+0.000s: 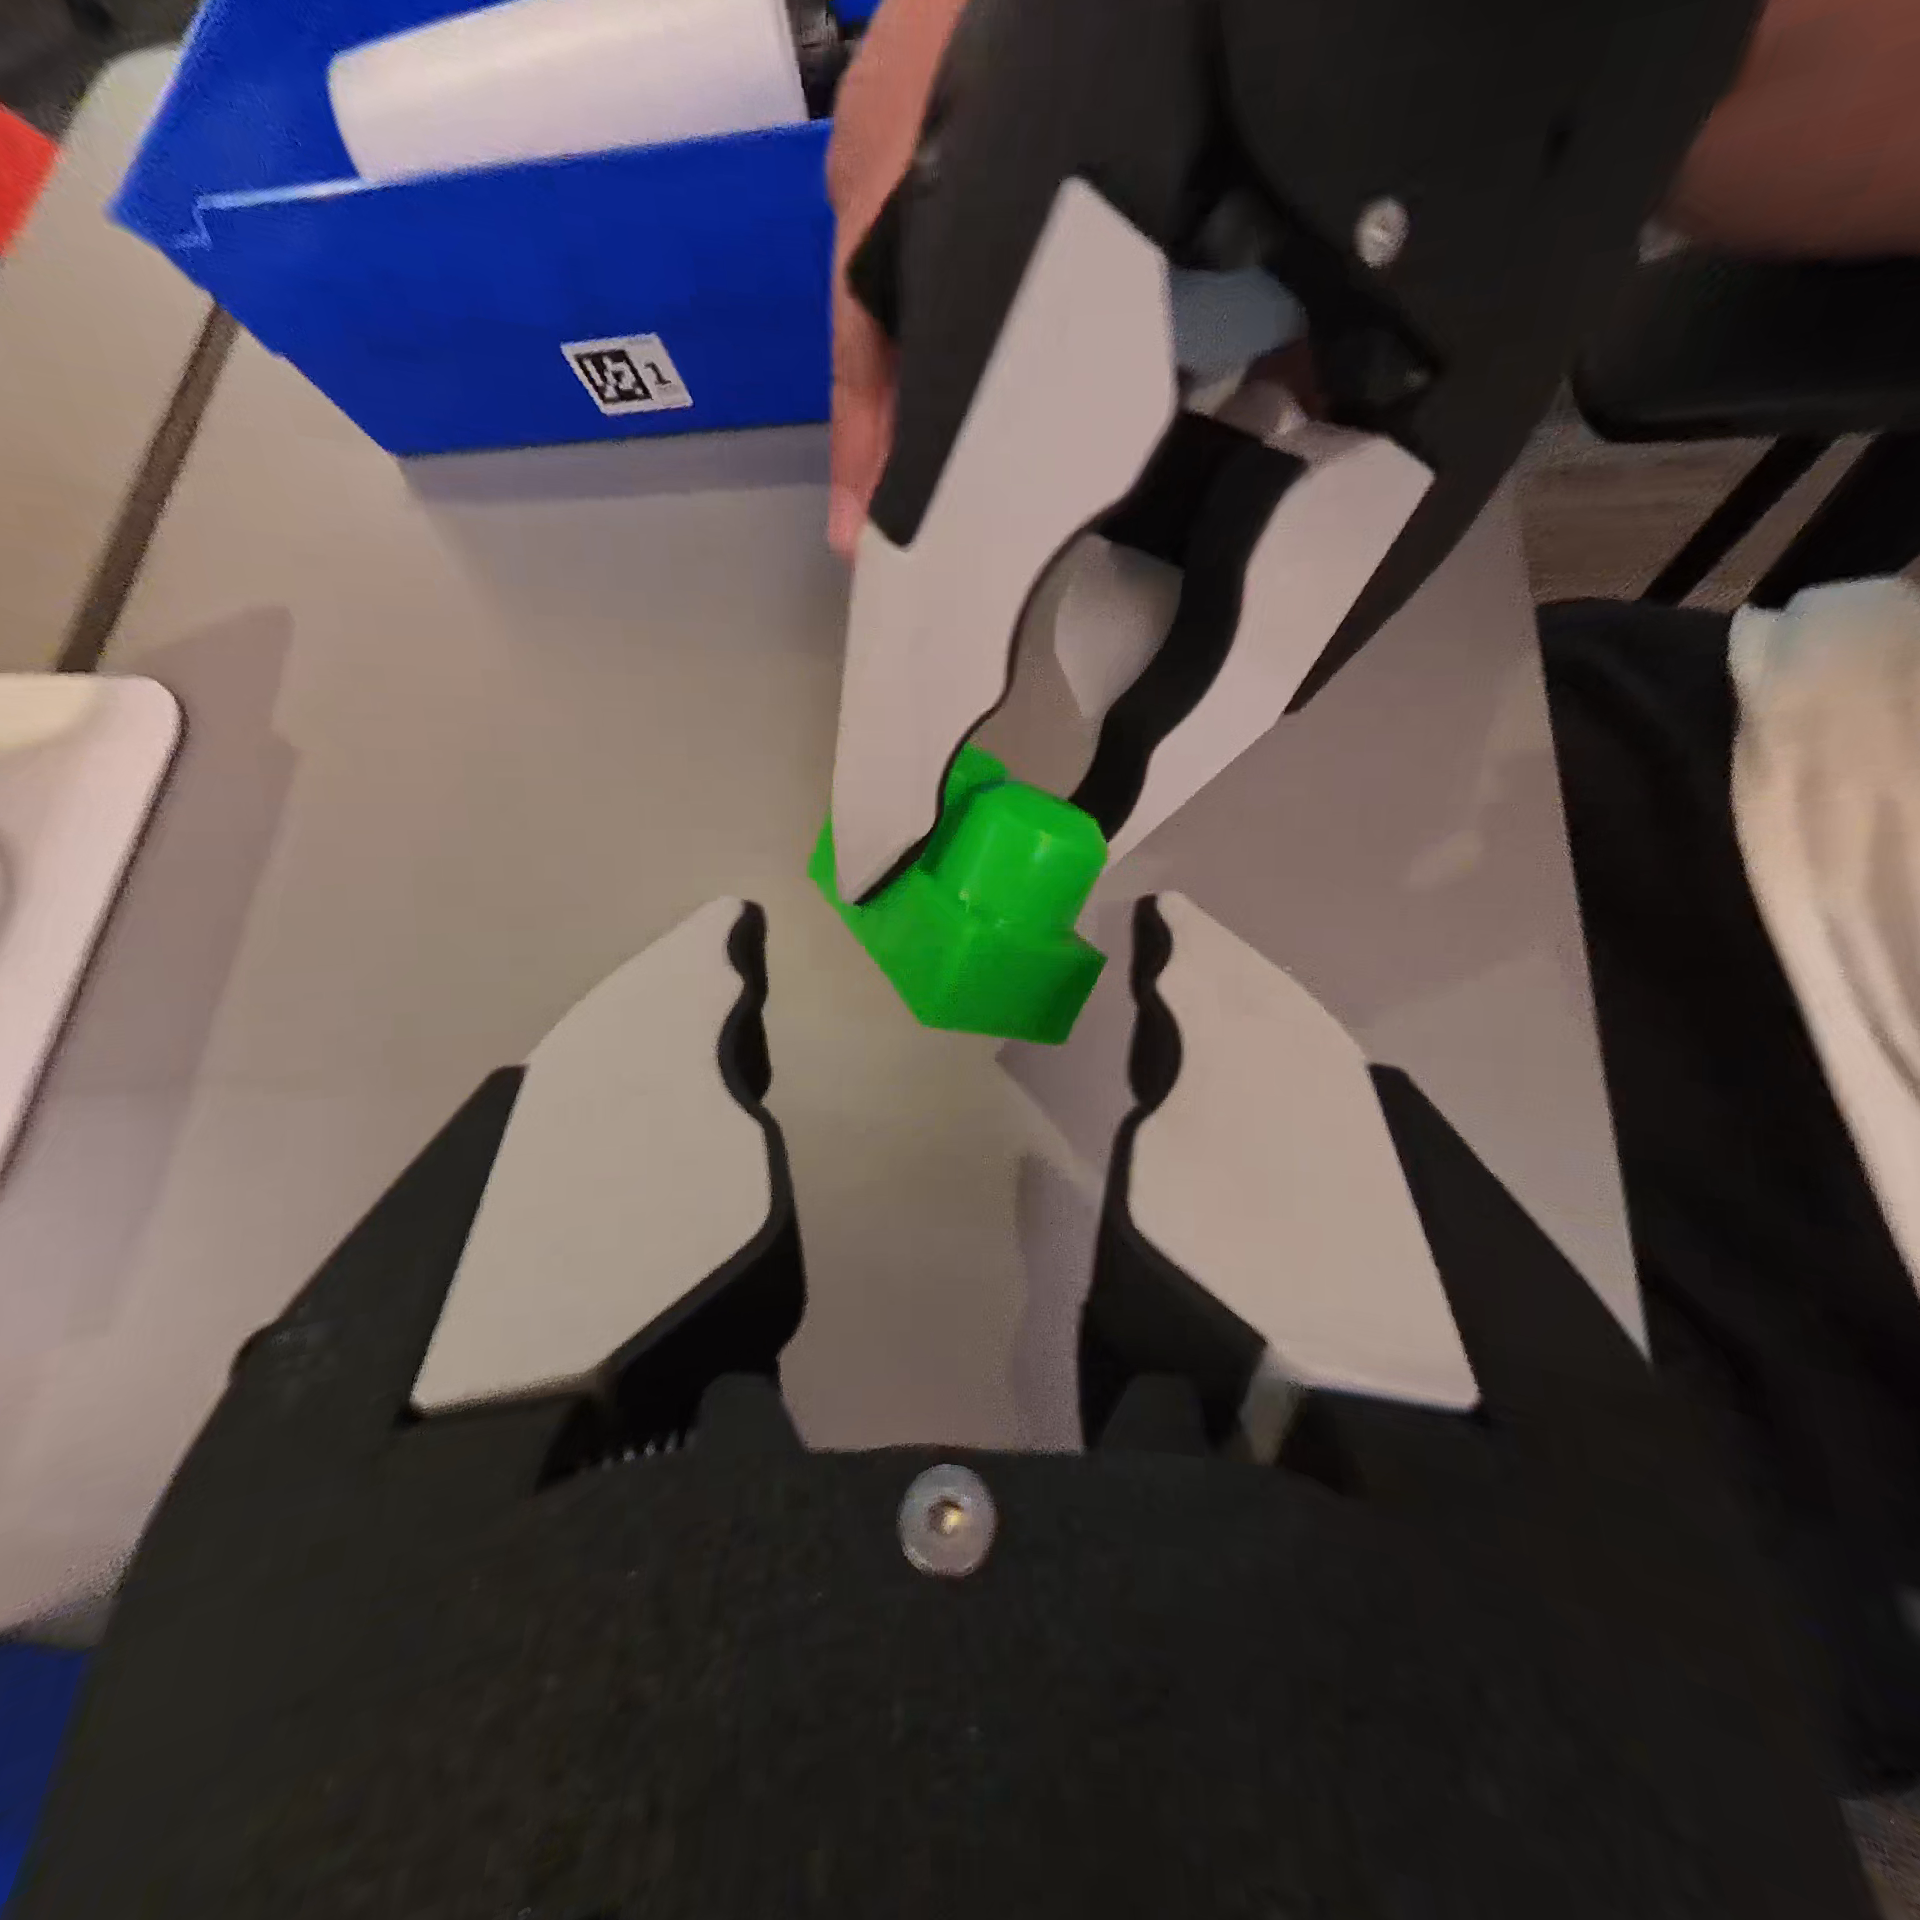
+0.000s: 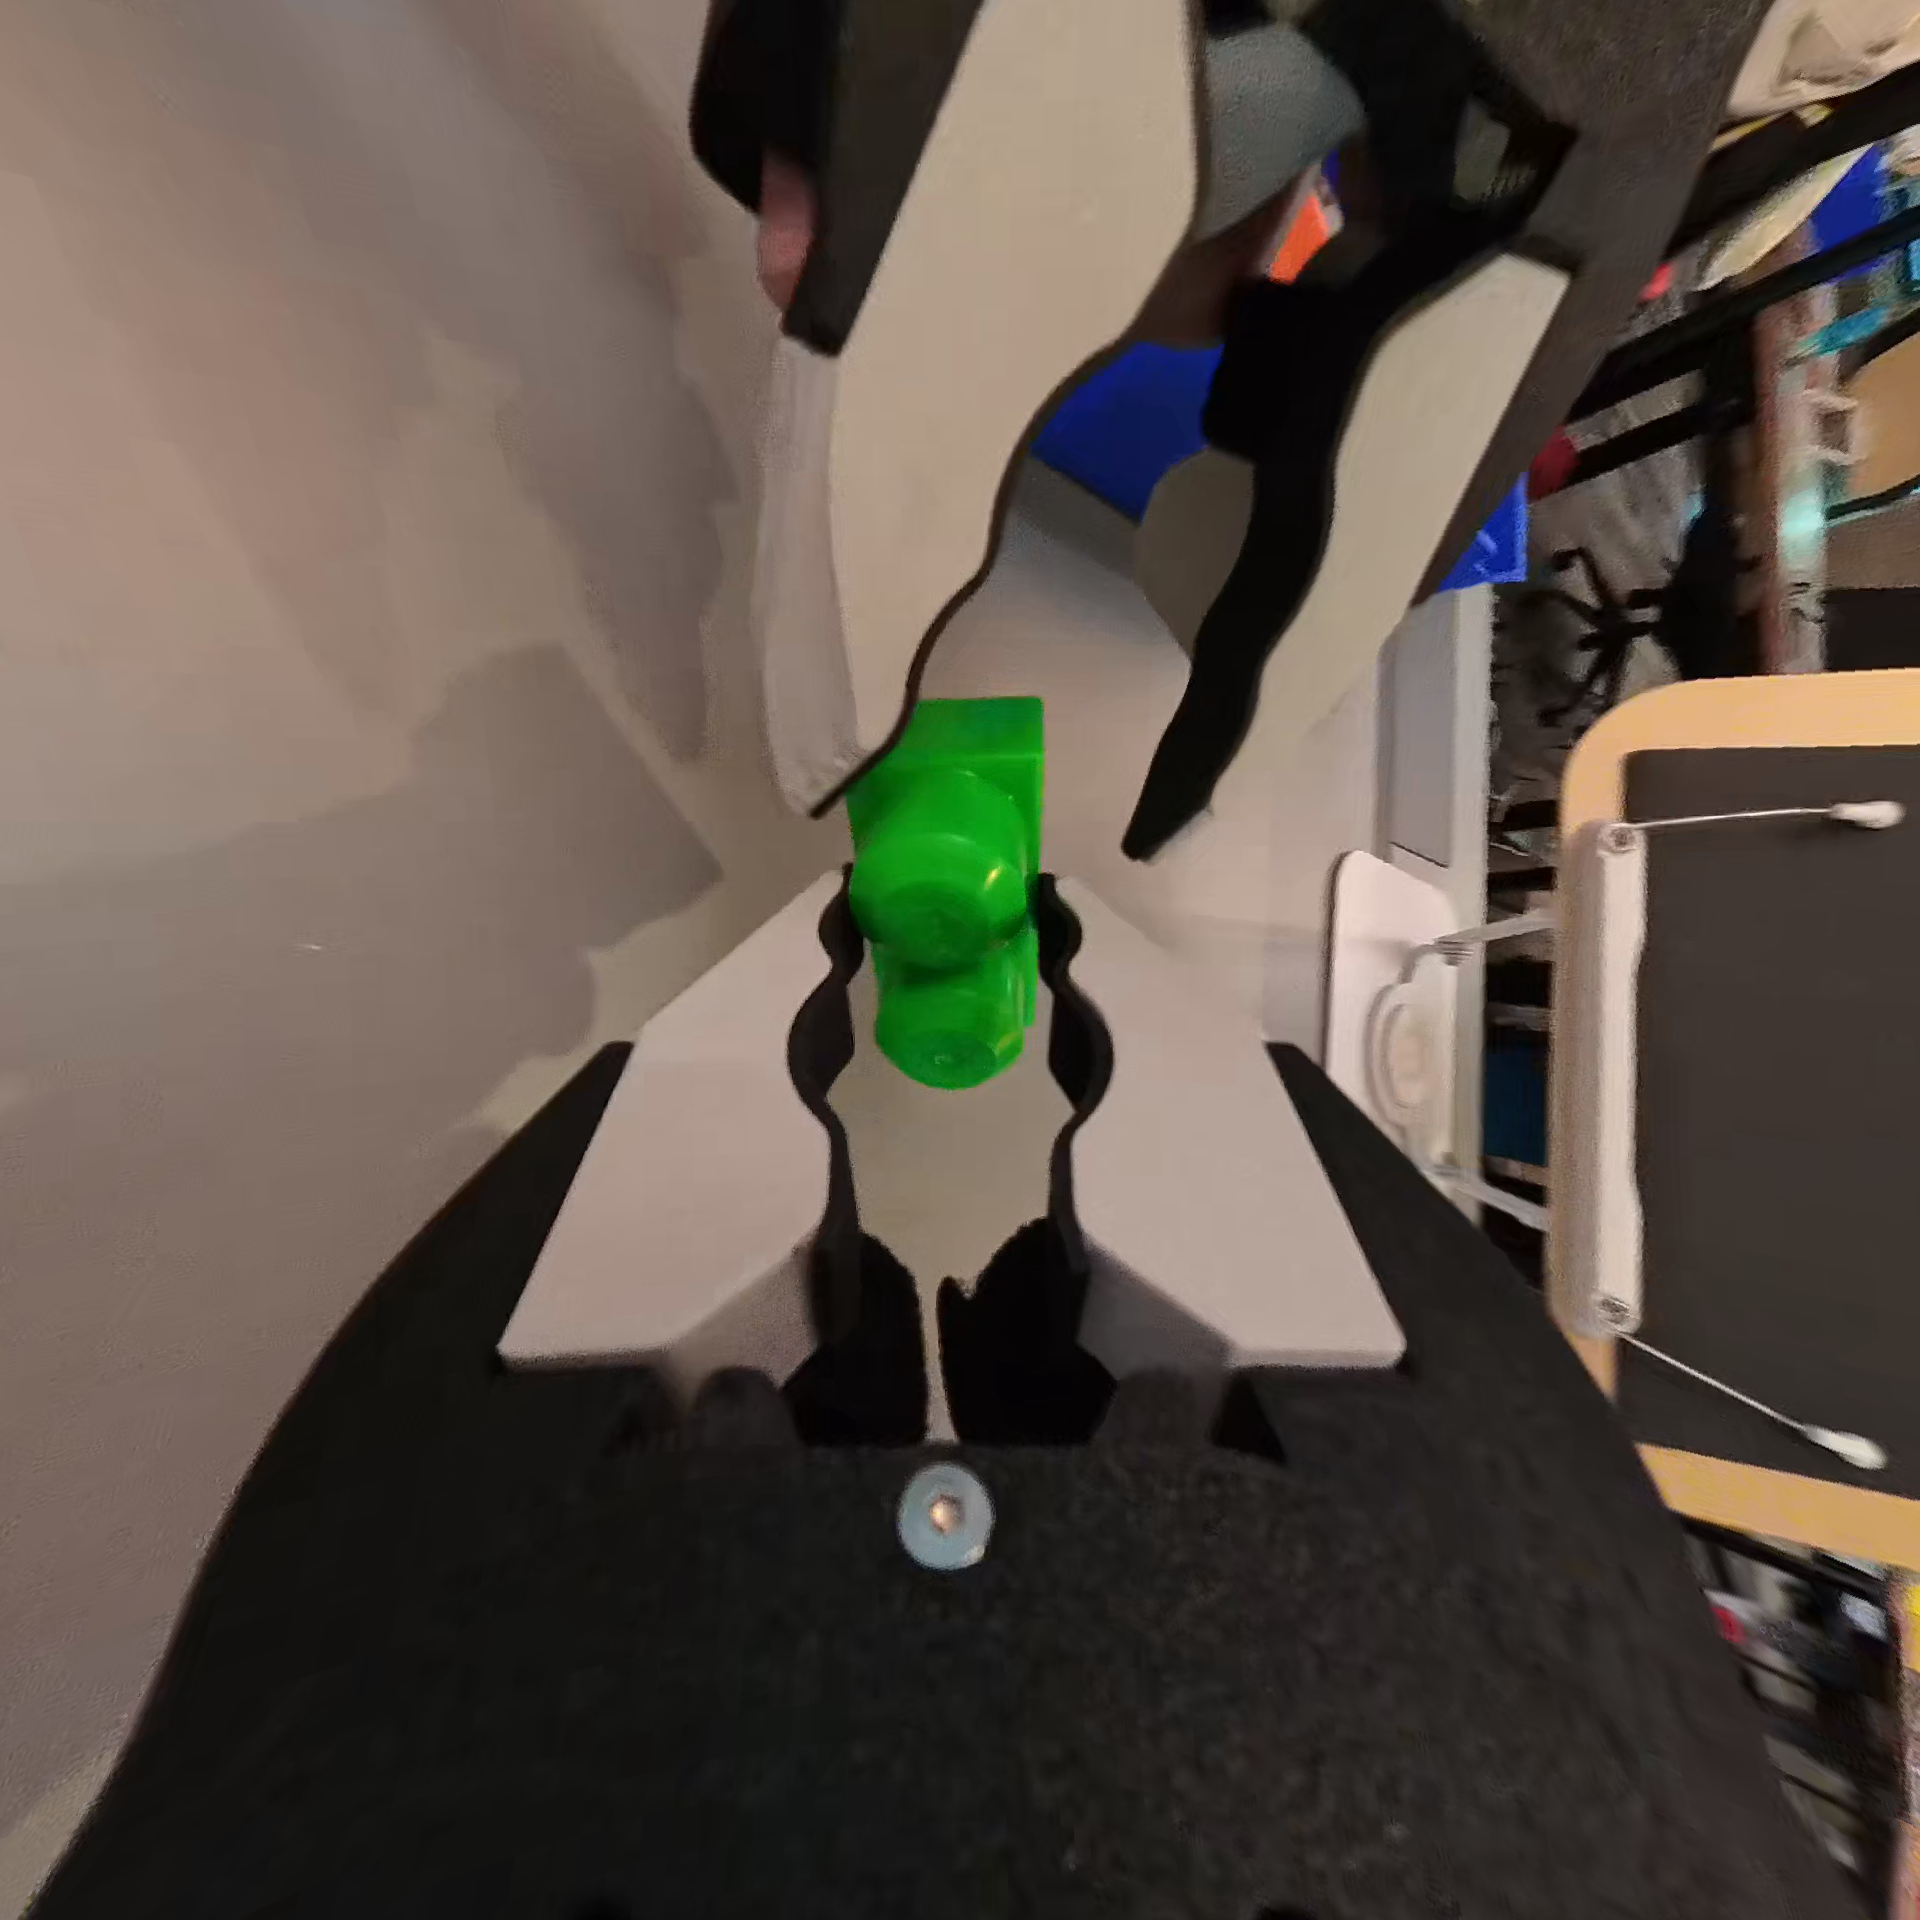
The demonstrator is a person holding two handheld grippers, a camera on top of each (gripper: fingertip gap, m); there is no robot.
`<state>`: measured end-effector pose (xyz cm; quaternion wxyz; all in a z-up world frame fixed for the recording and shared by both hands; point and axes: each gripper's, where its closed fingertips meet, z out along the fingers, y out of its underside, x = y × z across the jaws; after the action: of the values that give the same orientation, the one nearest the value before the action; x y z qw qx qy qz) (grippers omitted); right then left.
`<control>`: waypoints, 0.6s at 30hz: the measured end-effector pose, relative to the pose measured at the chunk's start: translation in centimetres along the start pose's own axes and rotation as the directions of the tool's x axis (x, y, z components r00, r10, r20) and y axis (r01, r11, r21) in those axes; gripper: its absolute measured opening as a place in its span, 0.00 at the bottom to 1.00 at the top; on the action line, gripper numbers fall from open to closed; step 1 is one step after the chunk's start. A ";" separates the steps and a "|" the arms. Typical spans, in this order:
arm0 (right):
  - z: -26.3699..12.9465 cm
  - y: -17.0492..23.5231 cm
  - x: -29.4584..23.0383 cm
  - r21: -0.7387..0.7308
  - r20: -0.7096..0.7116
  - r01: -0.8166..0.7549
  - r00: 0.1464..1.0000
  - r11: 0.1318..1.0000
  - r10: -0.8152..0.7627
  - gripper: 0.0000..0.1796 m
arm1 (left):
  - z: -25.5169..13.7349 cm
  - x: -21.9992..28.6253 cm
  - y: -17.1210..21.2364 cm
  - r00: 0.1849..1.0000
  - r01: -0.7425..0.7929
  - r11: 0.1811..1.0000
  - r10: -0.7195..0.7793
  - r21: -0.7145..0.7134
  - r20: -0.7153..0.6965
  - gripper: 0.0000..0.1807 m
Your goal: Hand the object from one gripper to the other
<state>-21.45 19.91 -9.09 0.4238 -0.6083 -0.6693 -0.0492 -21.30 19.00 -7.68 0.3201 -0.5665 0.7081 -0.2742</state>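
A bright green brick [image 1: 987, 925] with two round studs is held above the table. My right gripper [image 2: 943, 894] is shut on the green brick [image 2: 951, 935], pinching it at the fingertips. In the left wrist view the right gripper [image 1: 977, 842] reaches down from the top with the brick. My left gripper [image 1: 948, 909] is open, with the brick just ahead of its tips, nearer the right finger. In the right wrist view the left gripper [image 2: 977, 826] comes from above, jaws wide, and the far end of the brick lies between its tips. Contact cannot be told.
A blue bin [image 1: 499, 291] holding a white roll stands at the back left on the beige table [image 1: 468, 727]. A white tray [image 1: 62, 831] lies at the left edge. Dark and white cloth [image 1: 1787, 831] lies at the right. A wood-framed black panel [image 2: 1766, 1039] stands nearby. The tips of both grippers are at nearly the same place.
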 end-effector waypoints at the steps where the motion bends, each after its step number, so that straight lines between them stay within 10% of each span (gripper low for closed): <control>1: 0.0 -0.1 -0.2 0.014 0.019 -0.022 1.000 1.000 0.022 0.19 | -0.1 0.1 0.1 0.999 -0.038 0.999 0.039 -0.015 0.019 0.31; 10: -0.2 0.0 -0.7 0.096 0.176 -0.237 0.960 0.967 0.218 0.18 | 0.5 0.1 2.3 0.943 -0.264 0.945 0.295 -0.193 0.155 0.20; 18: -1.9 0.7 2.5 0.286 0.045 -0.370 0.927 0.884 0.373 0.20 | 0.1 -2.0 0.9 0.929 -0.235 0.971 0.238 -0.046 0.285 0.19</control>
<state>-19.66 20.91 -6.68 0.5132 -0.6563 -0.5382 0.1278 -21.51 21.14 -8.14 0.4472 -0.5128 0.7185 -0.1441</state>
